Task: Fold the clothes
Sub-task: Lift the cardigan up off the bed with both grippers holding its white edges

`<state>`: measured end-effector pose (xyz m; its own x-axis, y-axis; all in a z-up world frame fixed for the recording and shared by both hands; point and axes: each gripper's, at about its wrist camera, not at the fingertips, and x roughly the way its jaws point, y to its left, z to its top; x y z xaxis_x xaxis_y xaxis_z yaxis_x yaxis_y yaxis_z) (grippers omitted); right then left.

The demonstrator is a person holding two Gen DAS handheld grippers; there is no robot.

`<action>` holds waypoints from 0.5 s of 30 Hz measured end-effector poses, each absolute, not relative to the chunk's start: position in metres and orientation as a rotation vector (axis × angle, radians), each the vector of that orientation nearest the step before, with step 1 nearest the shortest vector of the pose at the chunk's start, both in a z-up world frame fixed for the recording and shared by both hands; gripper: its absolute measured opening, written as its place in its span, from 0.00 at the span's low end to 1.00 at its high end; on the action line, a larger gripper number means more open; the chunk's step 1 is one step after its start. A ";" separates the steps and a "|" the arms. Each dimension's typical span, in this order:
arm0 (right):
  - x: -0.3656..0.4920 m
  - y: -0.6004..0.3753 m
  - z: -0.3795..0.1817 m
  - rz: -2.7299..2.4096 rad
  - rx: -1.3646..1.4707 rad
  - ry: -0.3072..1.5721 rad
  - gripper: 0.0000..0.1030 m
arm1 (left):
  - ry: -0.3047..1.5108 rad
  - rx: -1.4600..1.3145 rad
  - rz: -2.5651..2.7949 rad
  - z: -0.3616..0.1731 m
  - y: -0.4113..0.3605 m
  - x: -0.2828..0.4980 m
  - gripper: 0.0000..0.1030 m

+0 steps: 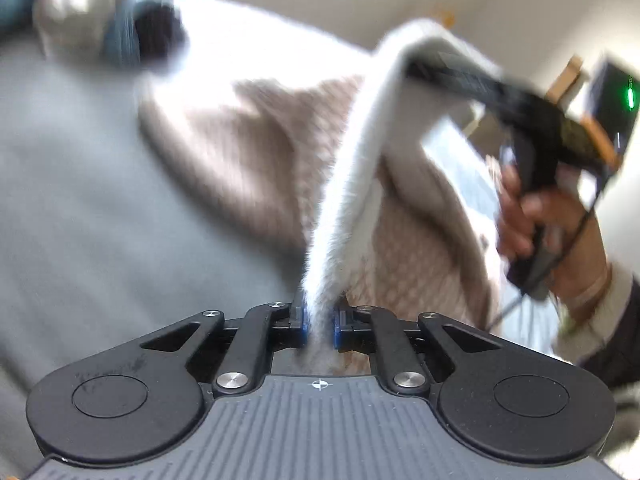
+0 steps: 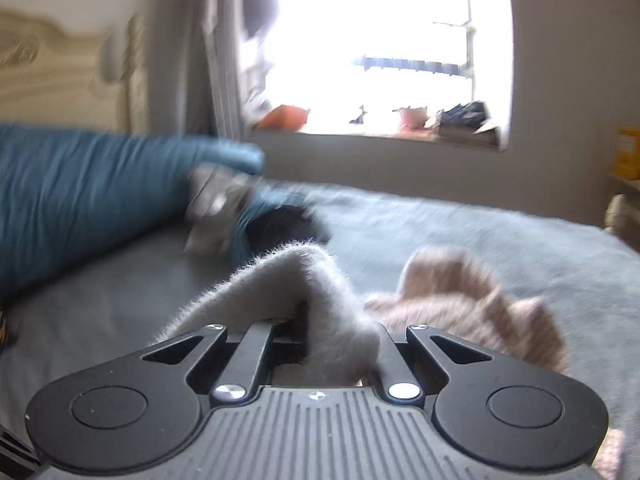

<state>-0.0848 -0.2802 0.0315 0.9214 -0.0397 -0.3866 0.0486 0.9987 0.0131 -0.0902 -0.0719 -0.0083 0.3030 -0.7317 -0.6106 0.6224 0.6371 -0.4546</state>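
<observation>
The fold has scarcely begun. The left gripper [image 1: 319, 322] has its jaws clenched on the white fuzzy edge [image 1: 352, 200] of a beige knitted garment [image 1: 260, 148], and that edge runs taut across to the right gripper [image 1: 416, 65], whose jaws are likewise clamped on the same trim [image 2: 288, 280]. The hemmed side is lifted between the two, while the rest of the garment [image 2: 472, 304] lies rumpled on the grey bed [image 2: 460, 224], no crease set. Still to do, as I judge: spreading it flat and all the folding. A heap of other clothes [image 2: 248, 216] waits near the blue pillow [image 2: 88, 184]
</observation>
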 end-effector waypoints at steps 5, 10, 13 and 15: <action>-0.123 -0.315 0.091 -0.185 0.059 0.192 0.04 | 0.639 -0.142 -0.933 0.069 -0.079 -0.080 0.08; -0.179 -0.345 0.134 -0.301 0.102 0.033 0.04 | 0.463 -0.134 -1.054 0.126 -0.110 -0.105 0.08; -0.217 -0.358 0.157 -0.375 0.095 -0.066 0.04 | 0.381 -0.131 -1.134 0.148 -0.129 -0.129 0.08; -0.243 -0.366 0.171 -0.419 0.087 -0.122 0.04 | 0.347 -0.151 -1.188 0.155 -0.133 -0.149 0.08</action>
<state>-0.2433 -0.3664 0.1713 0.9063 -0.4106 0.1003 0.4001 0.9099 0.1097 -0.1490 -0.1333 0.1546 0.3285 -0.9262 -0.1850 0.8801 0.3713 -0.2960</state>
